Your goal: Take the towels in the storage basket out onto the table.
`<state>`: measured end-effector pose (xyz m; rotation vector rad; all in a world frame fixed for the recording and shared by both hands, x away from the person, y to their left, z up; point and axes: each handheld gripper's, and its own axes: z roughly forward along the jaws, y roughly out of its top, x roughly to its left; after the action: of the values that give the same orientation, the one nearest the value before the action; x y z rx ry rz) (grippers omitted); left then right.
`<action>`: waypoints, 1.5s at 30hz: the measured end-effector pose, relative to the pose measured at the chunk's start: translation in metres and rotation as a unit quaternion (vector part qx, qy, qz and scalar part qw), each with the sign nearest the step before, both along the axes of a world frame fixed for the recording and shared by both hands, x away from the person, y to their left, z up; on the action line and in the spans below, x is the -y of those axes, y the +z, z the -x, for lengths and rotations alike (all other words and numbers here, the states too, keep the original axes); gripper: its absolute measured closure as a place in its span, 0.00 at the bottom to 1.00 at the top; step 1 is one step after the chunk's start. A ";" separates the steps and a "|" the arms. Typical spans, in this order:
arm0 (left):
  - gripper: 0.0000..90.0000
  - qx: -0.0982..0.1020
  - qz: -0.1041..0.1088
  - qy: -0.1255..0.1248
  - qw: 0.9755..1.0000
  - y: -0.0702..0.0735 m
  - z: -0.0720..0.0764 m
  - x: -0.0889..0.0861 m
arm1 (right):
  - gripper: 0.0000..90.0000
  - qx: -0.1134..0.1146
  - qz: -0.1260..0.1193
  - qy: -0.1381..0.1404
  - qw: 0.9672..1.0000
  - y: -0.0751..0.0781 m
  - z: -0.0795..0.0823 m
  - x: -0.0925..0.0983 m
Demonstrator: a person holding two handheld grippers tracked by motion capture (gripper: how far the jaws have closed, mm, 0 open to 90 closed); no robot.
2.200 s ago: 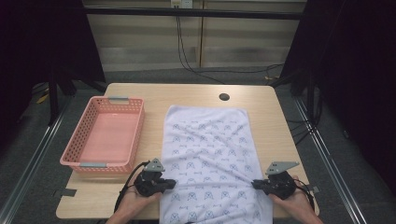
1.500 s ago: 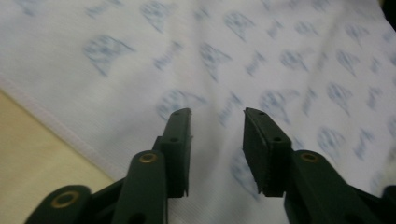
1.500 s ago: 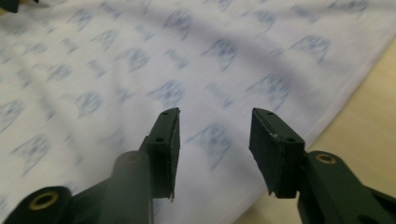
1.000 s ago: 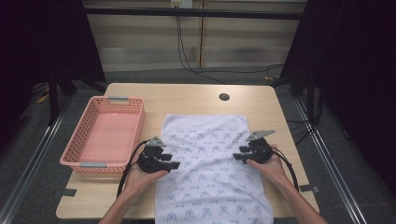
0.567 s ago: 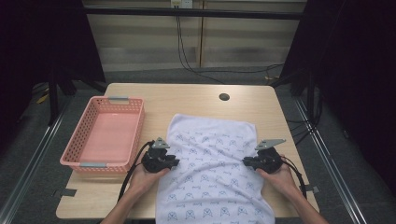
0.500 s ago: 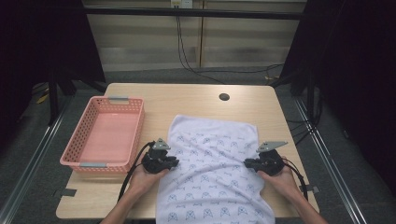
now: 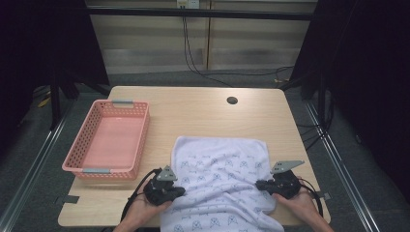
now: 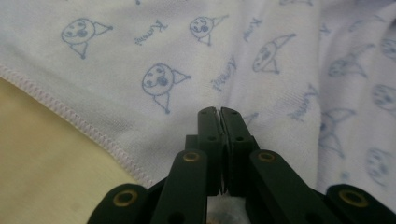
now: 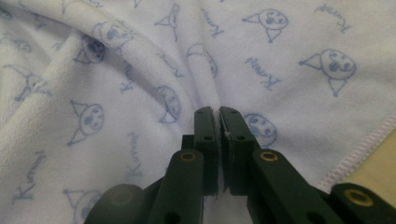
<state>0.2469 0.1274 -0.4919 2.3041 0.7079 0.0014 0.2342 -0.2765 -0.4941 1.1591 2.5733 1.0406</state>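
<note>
Pale wood table under you carries a white towel with blue cartoon prints, spread across its near middle and hanging over the near edge, with a pink basket well apart to its left. From the high view you can see your left gripper at the towel's left edge and your right gripper at its right edge, with cloth bunched into folds between them. That view cannot show the jaws; your left gripper view does, with both black jaws having just closed, clenched on a pinch of towel beside its stitched hem. Your right gripper view shows its jaws likewise just closed, clamped on a fold of towel, the hem and bare table at lower right
</note>
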 end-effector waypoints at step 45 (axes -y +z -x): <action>0.50 0.027 0.037 0.136 0.990 -0.002 -0.088 -0.015 | 0.95 0.023 -0.007 -0.097 0.995 -0.004 -0.089 0.014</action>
<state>0.3353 0.1419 -0.4943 2.1125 0.9712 0.1606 0.3237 -0.2901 -0.4980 1.3405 2.3656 1.0291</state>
